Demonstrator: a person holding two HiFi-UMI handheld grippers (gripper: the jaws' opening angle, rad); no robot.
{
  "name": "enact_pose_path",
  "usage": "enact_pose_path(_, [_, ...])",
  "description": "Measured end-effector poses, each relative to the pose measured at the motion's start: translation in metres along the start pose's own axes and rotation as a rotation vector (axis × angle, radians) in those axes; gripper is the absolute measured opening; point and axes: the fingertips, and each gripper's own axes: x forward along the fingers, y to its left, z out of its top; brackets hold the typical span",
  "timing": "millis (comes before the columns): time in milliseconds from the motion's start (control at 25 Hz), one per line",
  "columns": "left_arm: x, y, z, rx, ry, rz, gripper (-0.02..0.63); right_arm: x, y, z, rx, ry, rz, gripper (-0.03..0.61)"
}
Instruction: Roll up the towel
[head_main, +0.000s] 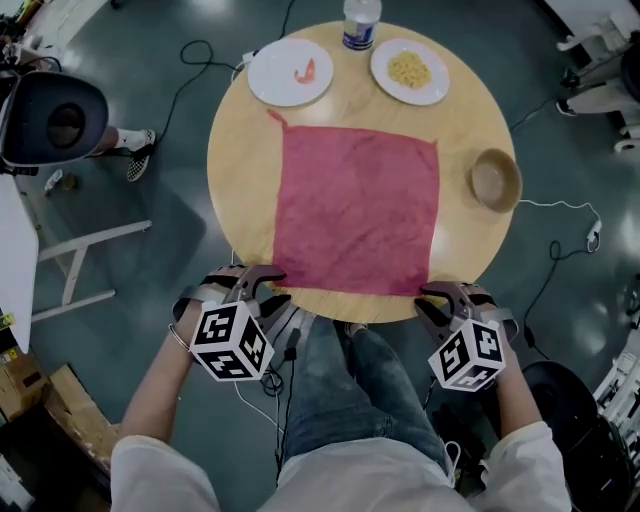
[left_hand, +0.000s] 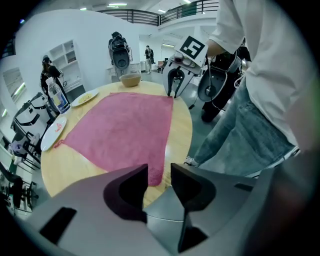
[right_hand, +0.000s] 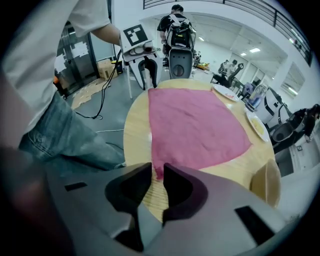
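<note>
L gripper (head_main: 268, 285) & R gripper (head_main: 432, 296) at near edge of round surface (head_main: 240, 170), jaws slightly apart, unclamped, each straddling a near corner of red towel (head_main: 356, 210), spread flat mid-surface. Right: bowl (head_main: 495, 180). Far side: left plate (head_main: 275, 85), right plate (head_main: 440, 85), bottle (head_main: 361, 22) btwn.

Towel (head_main: 355, 210): pink-red cloth, matt, with a fine fuzzy nap. Under it the table (head_main: 240, 170) is pale wood, smooth with a soft sheen, and grain lines are plain at its near edge. Far side, the left plate (head_main: 275, 80) and right plate (head_main: 385, 50) are white and glossy. The bowl (head_main: 495, 180) at right is tan and matt. The far bottle (head_main: 361, 22) looks like clear plastic. The left gripper (left_hand: 159, 170) and right gripper (right_hand: 157, 170) have matt grey plastic jaws with darker inner faces. The jeans (head_main: 350, 400) are blue denim, and the floor (head_main: 180, 230) is dark and shiny.
</note>
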Motion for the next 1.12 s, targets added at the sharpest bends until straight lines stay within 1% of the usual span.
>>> enact_pose_path(240, [0.008, -0.004, -0.004, 0.021, 0.027, -0.014, 0.131, 0.004, 0.004, -0.003, -0.02, 0.027, 0.01, 0.071])
enact_pose_path(400, [0.009, -0.002, -0.005, -0.003, 0.018, -0.016, 0.128, 0.005, 0.003, -0.003, -0.013, 0.02, 0.015, 0.067])
enact_pose_path(480, [0.009, 0.0, -0.005, -0.01, 0.012, -0.015, 0.109, 0.005, 0.003, -0.004, -0.006, 0.017, 0.024, 0.066])
enact_pose_path(600, [0.011, 0.0, -0.005, -0.005, 0.013, -0.026, 0.103, 0.006, 0.002, -0.004, -0.002, 0.017, 0.038, 0.064])
enact_pose_path(680, [0.01, 0.002, -0.006, 0.002, 0.015, -0.023, 0.096, 0.006, 0.0, -0.003, -0.005, 0.018, 0.036, 0.052])
enact_pose_path(720, [0.009, 0.004, -0.006, 0.007, 0.015, -0.015, 0.073, 0.006, -0.001, -0.003, -0.008, 0.019, 0.033, 0.03])
enact_pose_path(760, [0.009, 0.006, -0.006, 0.013, 0.017, -0.007, 0.036, 0.006, -0.002, -0.002, -0.012, 0.021, 0.034, 0.023])
enact_pose_path(920, [0.01, 0.008, -0.006, 0.027, 0.024, -0.009, 0.034, 0.007, -0.003, -0.003, -0.009, 0.02, 0.051, 0.023])
enact_pose_path(1000, [0.01, 0.008, -0.006, 0.024, 0.025, -0.005, 0.021, 0.006, -0.002, -0.003, 0.003, 0.016, 0.05, 0.02])
enact_pose_path(1120, [0.009, 0.004, -0.006, 0.016, 0.025, -0.005, 0.02, 0.005, 0.002, -0.003, 0.017, 0.012, 0.054, 0.017])
